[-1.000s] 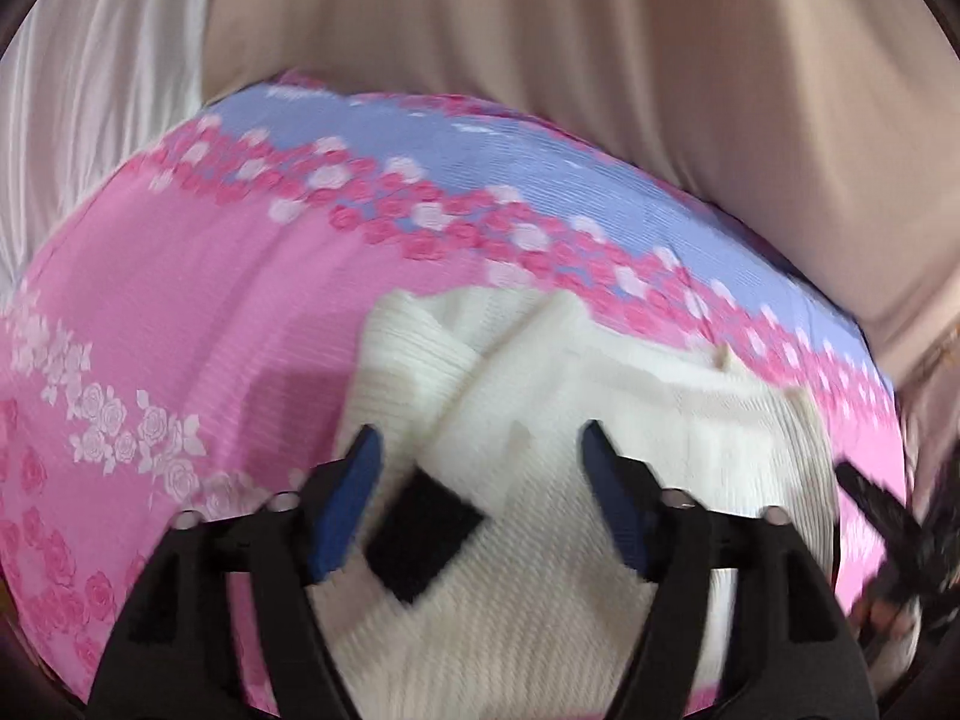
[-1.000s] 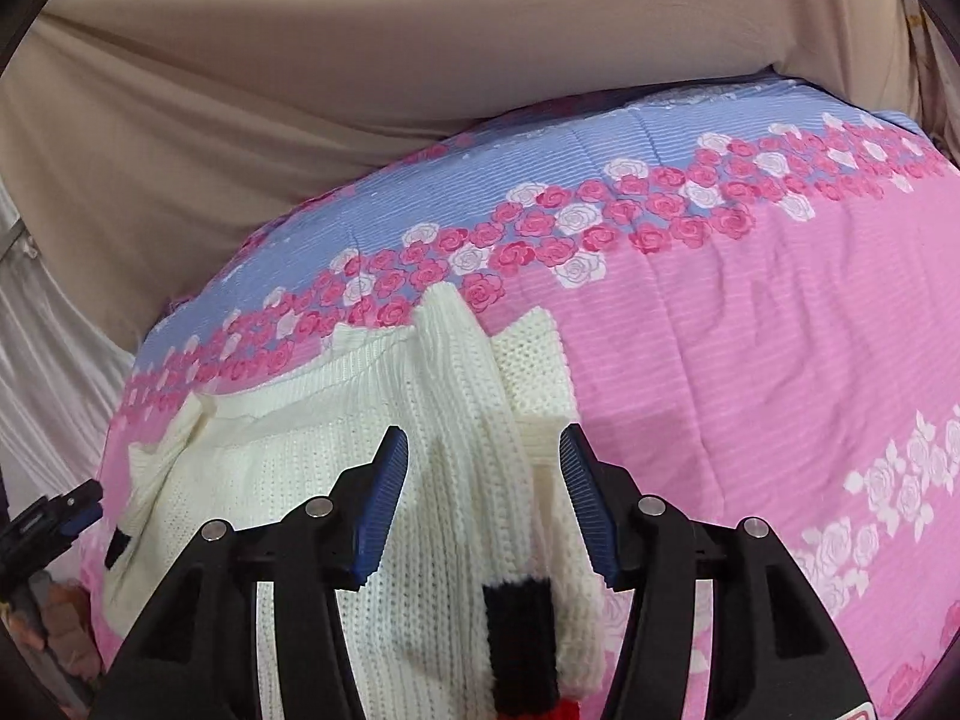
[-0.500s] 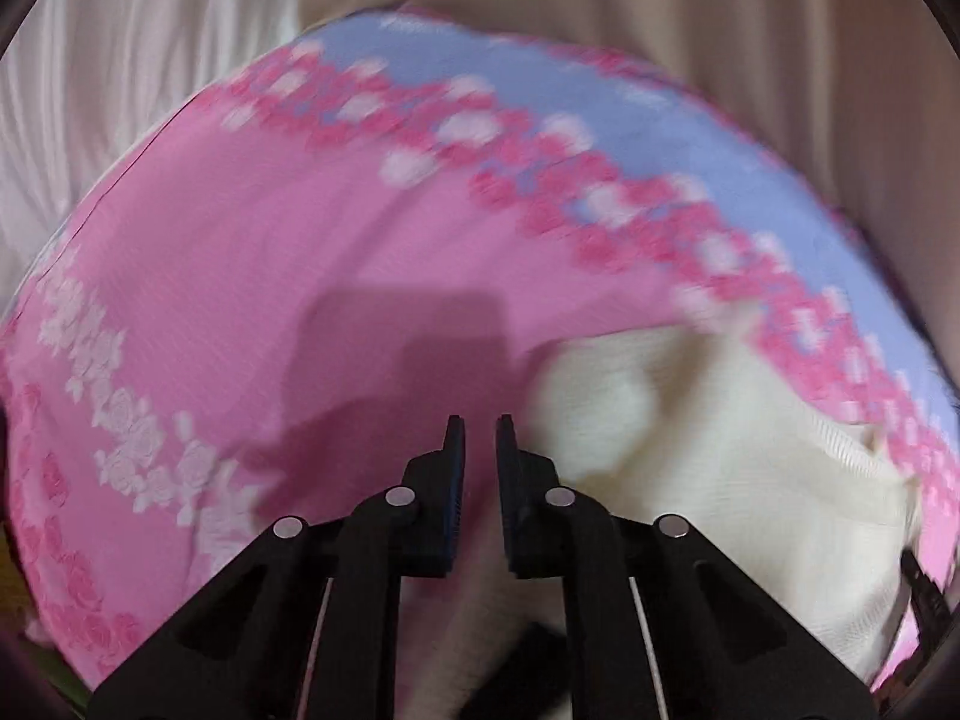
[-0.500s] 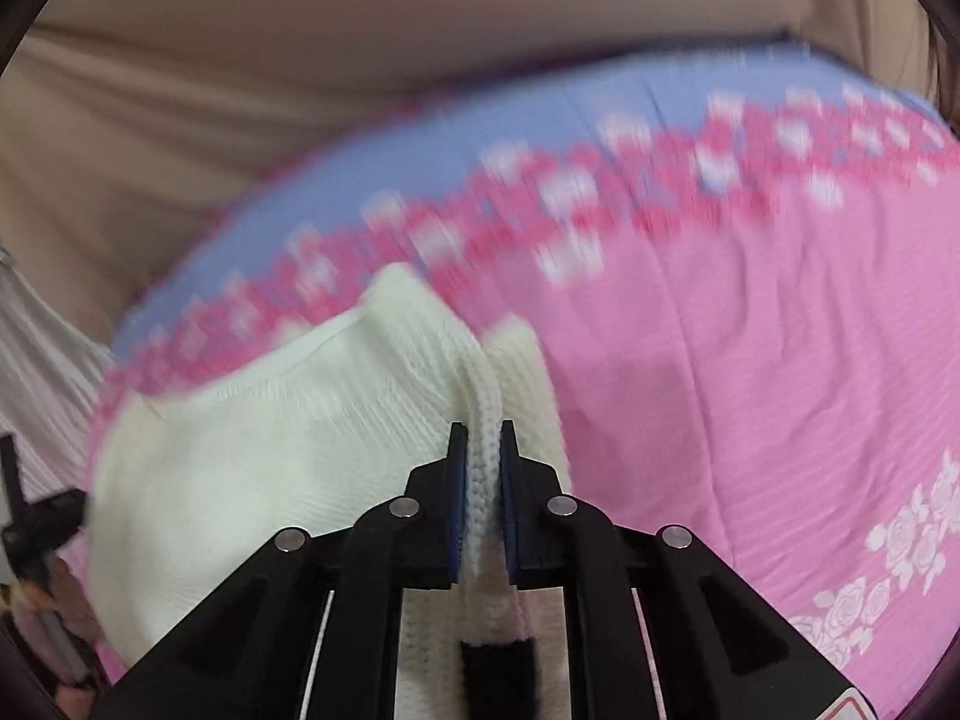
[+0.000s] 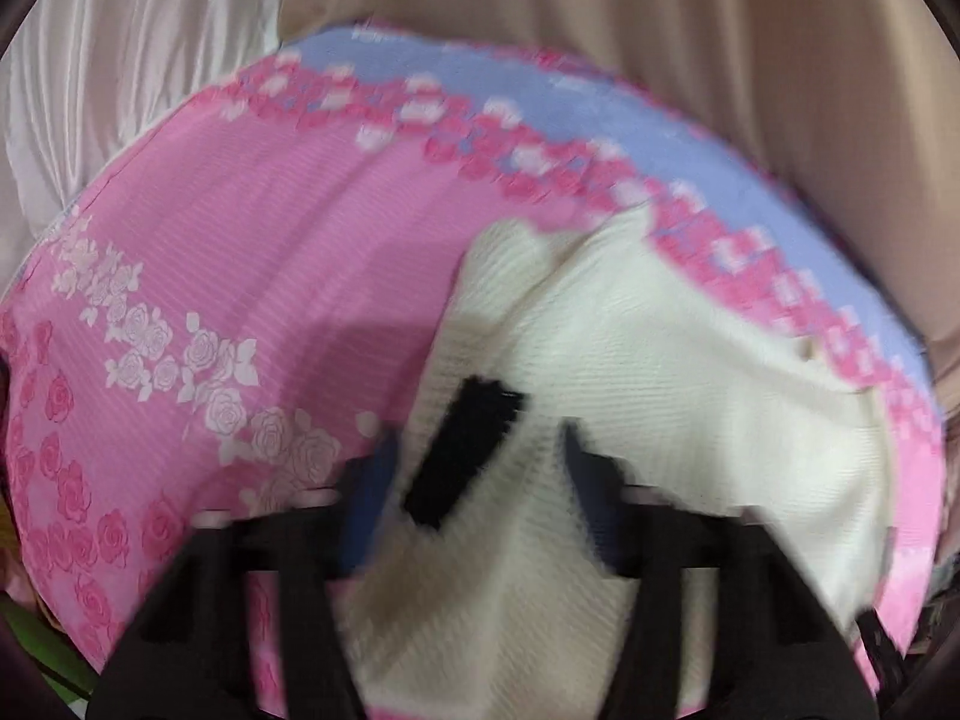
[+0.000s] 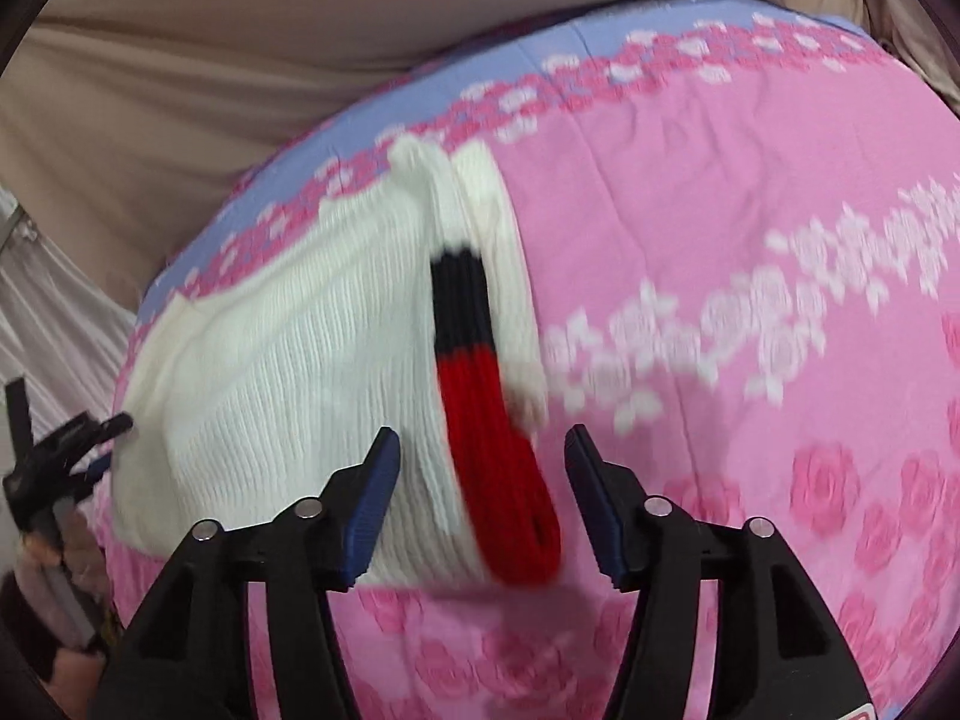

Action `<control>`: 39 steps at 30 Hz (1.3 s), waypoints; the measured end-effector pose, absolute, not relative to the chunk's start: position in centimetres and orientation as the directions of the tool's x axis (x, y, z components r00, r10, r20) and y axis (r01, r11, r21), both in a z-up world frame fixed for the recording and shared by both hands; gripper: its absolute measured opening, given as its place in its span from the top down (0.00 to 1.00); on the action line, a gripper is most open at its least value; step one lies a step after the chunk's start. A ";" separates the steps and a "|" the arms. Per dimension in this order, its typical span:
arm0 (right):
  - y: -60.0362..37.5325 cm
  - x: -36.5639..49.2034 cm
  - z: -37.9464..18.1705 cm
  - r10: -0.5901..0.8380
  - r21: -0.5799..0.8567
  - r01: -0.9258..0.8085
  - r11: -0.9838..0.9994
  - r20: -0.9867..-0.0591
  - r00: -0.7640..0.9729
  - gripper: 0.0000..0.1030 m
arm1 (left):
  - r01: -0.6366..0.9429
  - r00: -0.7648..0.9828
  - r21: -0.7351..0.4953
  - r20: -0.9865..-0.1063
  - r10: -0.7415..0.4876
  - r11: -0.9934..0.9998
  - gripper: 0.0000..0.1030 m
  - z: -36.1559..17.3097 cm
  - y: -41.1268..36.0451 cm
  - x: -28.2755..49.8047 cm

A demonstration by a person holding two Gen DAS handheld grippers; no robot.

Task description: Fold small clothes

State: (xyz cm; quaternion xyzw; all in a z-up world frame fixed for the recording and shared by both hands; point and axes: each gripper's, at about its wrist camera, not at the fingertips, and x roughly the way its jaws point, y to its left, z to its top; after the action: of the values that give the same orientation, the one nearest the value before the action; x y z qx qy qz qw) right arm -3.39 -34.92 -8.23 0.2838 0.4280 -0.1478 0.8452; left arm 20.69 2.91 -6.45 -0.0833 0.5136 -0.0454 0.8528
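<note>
The cream ribbed knit sweater (image 6: 288,372) lay on the pink rose-print bedsheet (image 6: 690,192), its black-and-red cuffed sleeve (image 6: 480,396) folded over the body. The right gripper (image 6: 480,480) hovered above that cuff, jaws opening wide, gripping nothing. The left gripper (image 5: 480,468), blurred, was opening too, knit between its jaws, unpinched.

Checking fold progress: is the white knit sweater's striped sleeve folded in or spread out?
Folded in. The black-and-red cuffed sleeve lies on top of the white sweater body, not out on the pink bedsheet.
</note>
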 end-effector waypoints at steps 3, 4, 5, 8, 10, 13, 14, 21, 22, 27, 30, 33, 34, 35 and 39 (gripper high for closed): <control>-34.6 -4.2 -8.6 -0.003 0.369 0.502 0.782 -0.803 0.596 0.45 | -0.104 0.436 -0.289 -0.873 -0.217 0.952 0.73 -7.8 5.3 21.7; -34.7 -4.3 -8.8 -0.002 0.369 0.503 0.782 -0.805 0.594 0.45 | -0.115 0.436 -0.294 -0.873 -0.218 0.949 0.73 -7.8 5.6 21.8; -34.7 -4.4 -9.0 -0.001 0.367 0.505 0.781 -0.808 0.589 0.45 | -0.120 0.433 -0.299 -0.874 -0.221 0.947 0.73 -7.7 5.7 21.8; -34.9 -4.7 -8.7 0.008 0.394 0.507 0.767 -0.795 0.606 0.45 | -0.126 0.441 -0.374 -0.851 -0.286 0.919 0.72 -6.6 6.1 20.8; -35.0 -4.9 -8.4 0.011 0.413 0.504 0.759 -0.781 0.624 0.45 | -0.108 0.470 -0.374 -0.836 -0.284 0.921 0.71 -5.8 6.1 19.6; -35.3 -4.1 -7.4 -0.012 0.408 0.493 0.769 -0.762 0.648 0.45 | -0.064 0.461 -0.378 -0.832 -0.309 0.924 0.69 -5.6 5.7 18.6; -35.4 -3.4 -7.0 -0.014 0.401 0.484 0.778 -0.759 0.651 0.45 | -0.056 0.460 -0.373 -0.833 -0.308 0.926 0.68 -5.5 5.5 18.6; -37.1 5.3 -4.3 -0.063 0.322 0.437 0.840 -0.742 0.668 0.37 | 0.015 0.497 -0.304 -0.824 -0.270 0.953 0.44 -4.6 2.2 22.6; -37.3 6.2 -4.6 -0.071 0.309 0.444 0.841 -0.750 0.657 0.37 | 0.030 0.484 -0.297 -0.831 -0.274 0.955 0.45 -5.0 1.4 23.6; -37.3 7.7 -4.4 -0.007 0.368 0.405 0.837 -0.733 0.680 0.92 | 0.069 0.495 -0.346 -0.802 -0.333 0.936 0.95 -4.2 1.4 24.0; -34.6 3.8 1.4 0.024 0.396 0.267 0.879 -0.594 0.804 0.93 | 0.110 0.567 -0.422 -0.717 -0.406 0.900 0.95 0.2 3.7 21.1; -32.1 0.1 5.9 0.027 0.370 0.189 0.910 -0.507 0.862 0.93 | 0.138 0.612 -0.476 -0.648 -0.452 0.869 0.95 4.2 5.9 18.1; -31.9 -0.5 6.9 0.017 0.359 0.183 0.915 -0.488 0.872 0.93 | 0.146 0.626 -0.484 -0.630 -0.460 0.863 0.95 5.5 6.4 17.4; -32.1 -0.8 7.8 0.008 0.358 0.183 0.915 -0.472 0.881 0.93 | 0.148 0.630 -0.490 -0.623 -0.463 0.859 0.95 6.0 6.6 17.3; -35.4 2.2 6.5 -0.043 0.363 0.260 0.895 -0.511 0.859 0.92 | 0.152 0.633 -0.454 -0.638 -0.439 0.878 0.94 6.6 5.1 19.7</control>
State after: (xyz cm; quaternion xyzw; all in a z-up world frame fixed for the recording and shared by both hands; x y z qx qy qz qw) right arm 2.18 -35.35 6.53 0.2150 0.2533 -0.0806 0.9397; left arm 19.66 5.11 6.60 -0.1820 0.3946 -0.1671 0.8850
